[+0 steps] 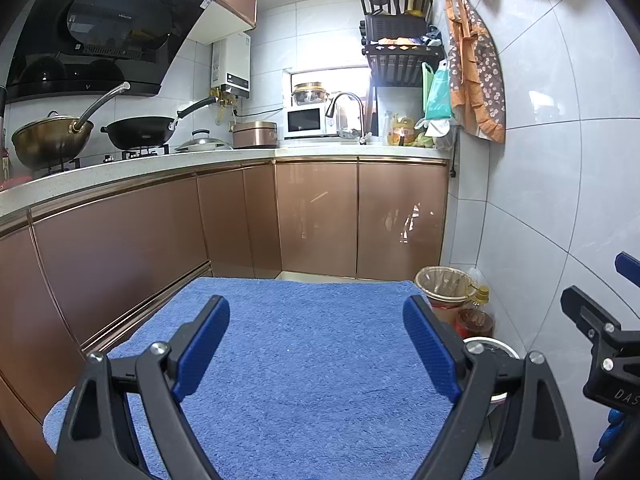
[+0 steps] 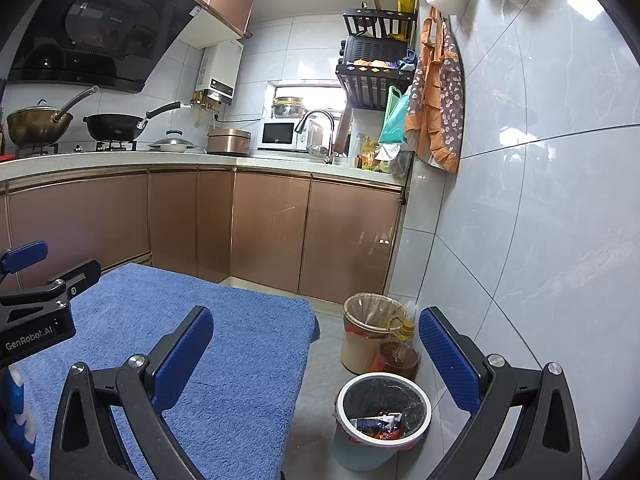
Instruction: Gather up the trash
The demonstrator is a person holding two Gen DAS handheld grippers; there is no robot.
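- My left gripper hovers over the blue towel, jaws spread, empty.
- My right gripper gapes too, nothing between.
- Wrappers lie in the white-rimmed bin.
- An oil bottle and beige bin crowd behind it.

Both wrist views sit low and close over the blue towel, side by side, facing the kitchen counter
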